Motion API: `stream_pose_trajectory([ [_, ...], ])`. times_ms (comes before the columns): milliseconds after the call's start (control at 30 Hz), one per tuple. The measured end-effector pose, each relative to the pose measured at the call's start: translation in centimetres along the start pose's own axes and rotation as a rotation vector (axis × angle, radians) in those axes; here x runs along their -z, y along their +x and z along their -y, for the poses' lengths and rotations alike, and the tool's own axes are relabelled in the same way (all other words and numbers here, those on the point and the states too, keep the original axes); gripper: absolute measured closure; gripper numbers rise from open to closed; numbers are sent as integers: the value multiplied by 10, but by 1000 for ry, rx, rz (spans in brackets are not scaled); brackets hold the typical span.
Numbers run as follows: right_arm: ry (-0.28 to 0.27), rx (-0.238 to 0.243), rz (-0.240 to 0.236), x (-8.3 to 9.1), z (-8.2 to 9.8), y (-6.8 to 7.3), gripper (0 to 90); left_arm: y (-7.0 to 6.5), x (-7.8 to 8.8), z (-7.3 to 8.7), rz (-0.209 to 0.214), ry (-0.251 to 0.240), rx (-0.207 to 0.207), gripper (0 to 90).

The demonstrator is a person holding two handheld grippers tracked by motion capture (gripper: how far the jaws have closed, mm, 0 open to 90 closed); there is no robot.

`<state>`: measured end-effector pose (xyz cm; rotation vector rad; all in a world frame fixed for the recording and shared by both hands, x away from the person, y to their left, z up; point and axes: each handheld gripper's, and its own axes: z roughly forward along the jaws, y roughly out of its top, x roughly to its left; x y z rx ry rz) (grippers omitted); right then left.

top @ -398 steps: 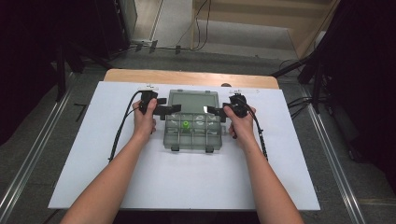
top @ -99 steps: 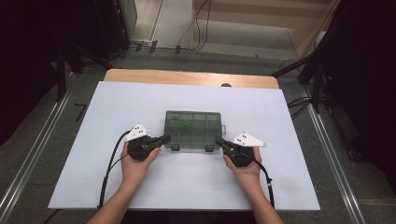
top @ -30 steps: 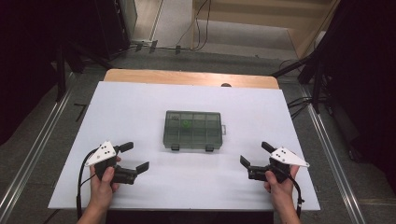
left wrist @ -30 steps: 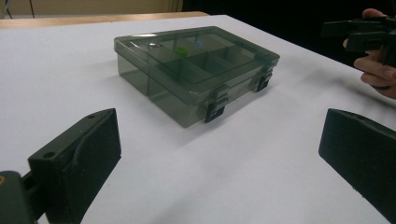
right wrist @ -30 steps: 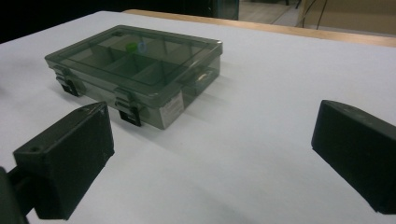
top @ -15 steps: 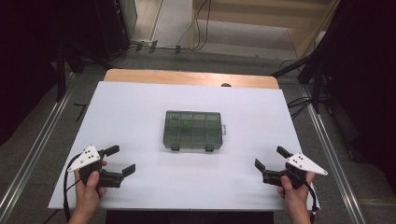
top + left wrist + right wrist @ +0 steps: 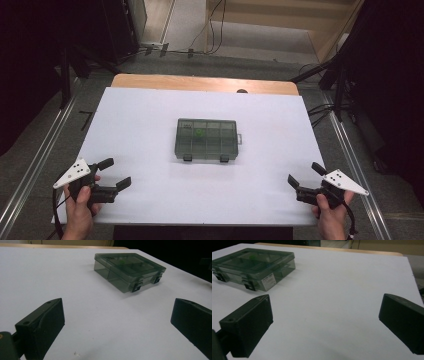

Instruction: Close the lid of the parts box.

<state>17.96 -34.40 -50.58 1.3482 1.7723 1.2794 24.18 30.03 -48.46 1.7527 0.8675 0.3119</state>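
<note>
Compartment box (image 7: 207, 139) sits closed at the centre of the white table (image 7: 150, 115), flat on the sheet. Smoky translucent plastic, lid down, two dark latches on the edge facing the person. Through the lid a small green item (image 7: 198, 133) shows in one of the inner compartments, left of centre in the high view; what it is I cannot tell. A white label shows on the box's short side wall in the right gripper view (image 7: 269, 280).

Left gripper (image 7: 113, 173) is near the near-left corner of the table, held in the person's left hand (image 7: 79, 212), well apart from the box. Jaws spread wide with nothing between them; in the left gripper view the box (image 7: 128, 270) lies beyond and between the two jaws, up toward the top of frame, latches facing the camera.

Right gripper (image 7: 304, 174) mirrors it at the near-right edge, in the right hand (image 7: 331, 220), also well apart from the box. Jaws wide apart, nothing held; in the right gripper view the box (image 7: 253, 263) sits far off to the upper left, beyond the left jaw.

Neither gripper touches the box. Wooden table edge (image 7: 200, 82) shows past the white sheet on the far side.
</note>
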Motion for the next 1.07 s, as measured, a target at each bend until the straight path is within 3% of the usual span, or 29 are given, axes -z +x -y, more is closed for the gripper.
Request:
stream_pose_trajectory([
  [400, -9, -32, 19, 12, 4, -12, 0, 11, 16, 5, -39, 3, 3, 0],
  [567, -8, -27, 25, 11, 5, -14, 0, 14, 17, 6, -53, 16, -3, 0],
  [767, -19, -56, 28, 15, 6, -19, 0, 17, 19, 6, -58, 18, 1, 0],
  [1067, -9, -47, 18, 10, 6, -20, 0, 17, 13, 7, -67, 46, 0, 0],
])
